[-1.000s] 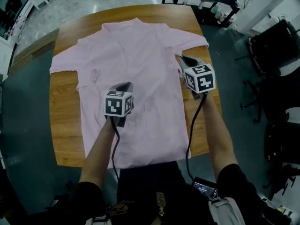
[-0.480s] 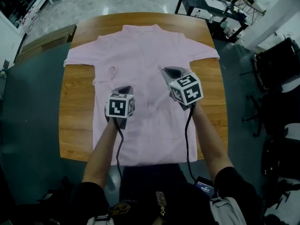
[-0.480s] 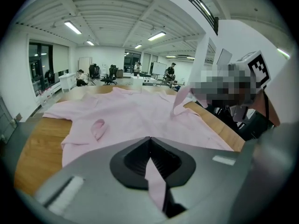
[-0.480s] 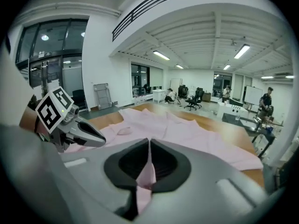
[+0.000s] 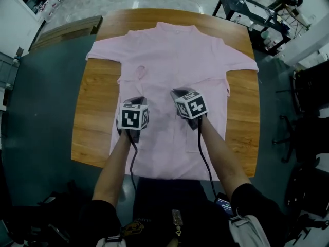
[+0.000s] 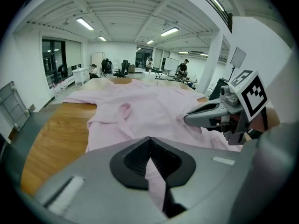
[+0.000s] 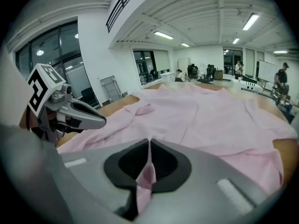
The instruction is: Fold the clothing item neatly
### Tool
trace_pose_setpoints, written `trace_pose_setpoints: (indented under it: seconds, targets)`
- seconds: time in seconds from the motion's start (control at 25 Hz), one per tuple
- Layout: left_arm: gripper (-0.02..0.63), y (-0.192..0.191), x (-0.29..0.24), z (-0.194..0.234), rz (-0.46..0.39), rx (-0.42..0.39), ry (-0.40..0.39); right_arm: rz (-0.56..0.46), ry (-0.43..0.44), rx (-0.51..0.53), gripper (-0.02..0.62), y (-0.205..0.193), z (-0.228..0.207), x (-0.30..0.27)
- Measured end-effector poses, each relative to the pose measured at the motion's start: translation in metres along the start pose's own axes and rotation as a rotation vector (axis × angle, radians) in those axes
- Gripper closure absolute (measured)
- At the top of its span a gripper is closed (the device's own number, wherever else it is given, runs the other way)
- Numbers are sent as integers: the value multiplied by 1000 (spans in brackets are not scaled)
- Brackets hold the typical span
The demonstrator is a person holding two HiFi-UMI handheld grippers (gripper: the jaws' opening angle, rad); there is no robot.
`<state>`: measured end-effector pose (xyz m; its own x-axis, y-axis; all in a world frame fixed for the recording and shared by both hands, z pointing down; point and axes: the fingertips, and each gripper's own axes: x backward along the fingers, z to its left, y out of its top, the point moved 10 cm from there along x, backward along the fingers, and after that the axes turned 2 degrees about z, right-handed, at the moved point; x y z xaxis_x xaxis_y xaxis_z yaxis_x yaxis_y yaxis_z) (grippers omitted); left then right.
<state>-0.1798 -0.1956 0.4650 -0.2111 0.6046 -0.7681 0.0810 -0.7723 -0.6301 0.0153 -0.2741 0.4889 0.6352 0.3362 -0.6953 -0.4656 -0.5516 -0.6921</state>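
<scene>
I've got left gripper (image 5: 135, 100) and right gripper (image 5: 178, 93) both pinching shirt (image 5: 175, 50) fabric, side by side, over the table (image 5: 92, 117).

Grey left hand-held gripper (image 5: 135, 100) and right hand-held gripper (image 5: 176, 92), each carrying a white cube (image 5: 131, 119) with black square markers, black cable (image 5: 132, 158) behind each, person wearing dark short sleeves (image 5: 97, 215) and dark top (image 5: 159, 210).

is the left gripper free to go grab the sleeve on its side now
Probably not yet: the left gripper is shut on a pinch of the shirt; the sleeve lies uncovered, nothing between.
</scene>
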Motion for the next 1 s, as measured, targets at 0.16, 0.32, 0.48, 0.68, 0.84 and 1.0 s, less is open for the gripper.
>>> trace_pose_setpoints:
  seconds: [0.16,0.32,0.48,0.68,0.84,1.0]
  targets:
    - [598,-12,8,17,-5,37,29,47,29,-7,550,-9,6,-15]
    - [598,-19,15,33,-13,75,61,32,51,38,499,-1,21,-15]
    - [598,-27,20,45,-5,101,90,19,82,68,496,7,40,-18]
    - [598,-40,22,61,16,139,110,62,157,119,497,16,69,-42]
    - [598,-51,23,71,26,172,122,102,227,134,497,23,92,-65]
    - [598,-62,27,77,30,193,121,160,219,95,439,22,100,-86]
